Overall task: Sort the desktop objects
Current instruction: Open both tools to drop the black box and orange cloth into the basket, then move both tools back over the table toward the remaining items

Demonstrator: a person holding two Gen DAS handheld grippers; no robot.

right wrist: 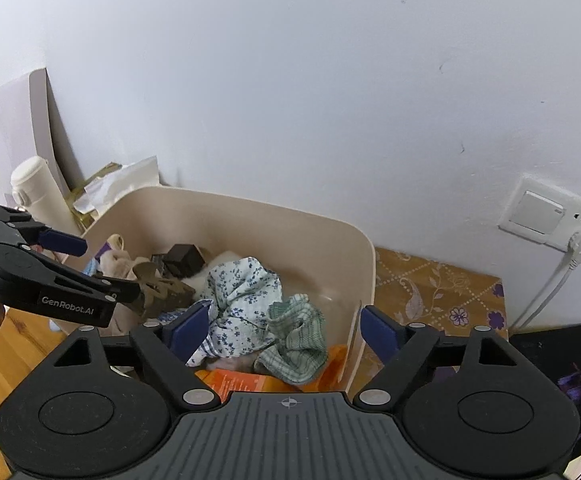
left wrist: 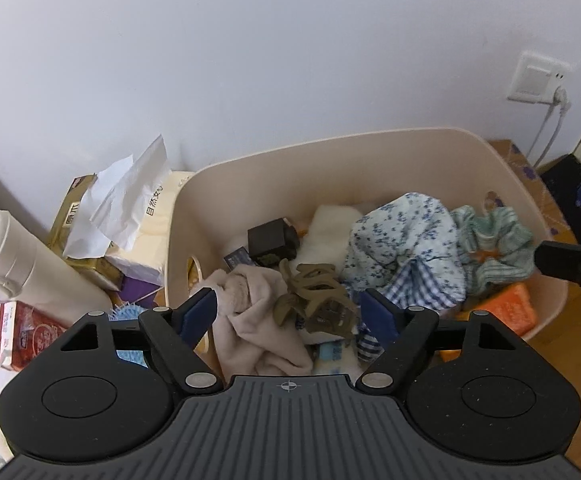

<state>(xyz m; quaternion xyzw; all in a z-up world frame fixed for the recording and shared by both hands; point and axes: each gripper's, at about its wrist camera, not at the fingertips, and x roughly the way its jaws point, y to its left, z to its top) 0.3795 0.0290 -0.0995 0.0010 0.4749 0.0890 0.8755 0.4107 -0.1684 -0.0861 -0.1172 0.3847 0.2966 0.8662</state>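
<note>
Left wrist view is showing the left tool [left wrist: 288,312] hanging released above the hair clip [left wrist: 314,296] lying in the bin [left wrist: 370,152] among cloths, seemingly just dropped there for sorting, the right tool [right wrist: 278,330] likewise hovering unclenched.

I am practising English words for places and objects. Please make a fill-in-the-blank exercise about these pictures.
1. The olive hair claw lies inside the beige ____.
2. Both the left gripper and the right gripper have their jaws ____.
3. The white bottle stands ____ the bin, not in it.

Missing words: bin; open; outside
</note>
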